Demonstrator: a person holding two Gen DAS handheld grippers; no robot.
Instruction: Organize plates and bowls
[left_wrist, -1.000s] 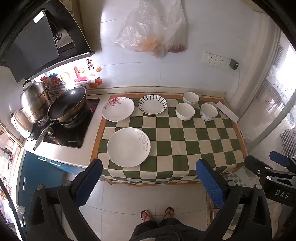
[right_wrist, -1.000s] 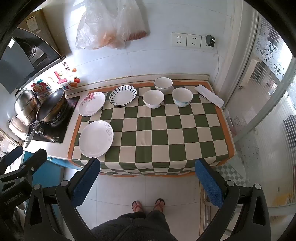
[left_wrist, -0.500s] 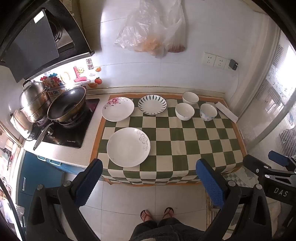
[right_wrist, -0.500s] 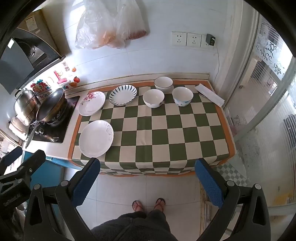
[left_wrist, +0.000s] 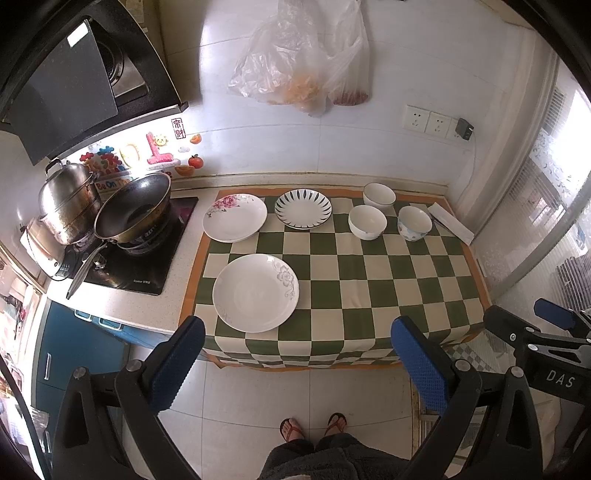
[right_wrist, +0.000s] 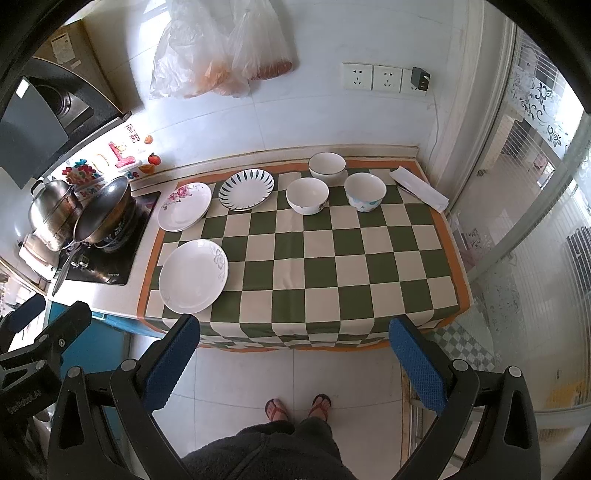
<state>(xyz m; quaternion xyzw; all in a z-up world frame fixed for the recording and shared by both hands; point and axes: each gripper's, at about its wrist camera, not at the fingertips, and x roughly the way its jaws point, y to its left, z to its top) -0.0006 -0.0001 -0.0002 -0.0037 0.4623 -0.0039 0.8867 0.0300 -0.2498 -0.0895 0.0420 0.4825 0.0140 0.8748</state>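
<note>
The right tool (right_wrist: 293, 352) is hovering above the floor in front of the counter (right_wrist: 122, 301), its blue-padded fingers (right_wrist: 171, 365) standing wide apart with nothing between them. On the checkered cloth (right_wrist: 332, 266), three plates are lying at the left: a large white plate (right_wrist: 192, 275), a pink-flowered plate (right_wrist: 184, 211) and a striped plate (right_wrist: 246, 189). Three bowls (right_wrist: 307, 195) are sitting along the back edge, beside a folded white towel (right_wrist: 419, 187)

Wall stickers (left_wrist: 147, 155) too small to read
</note>
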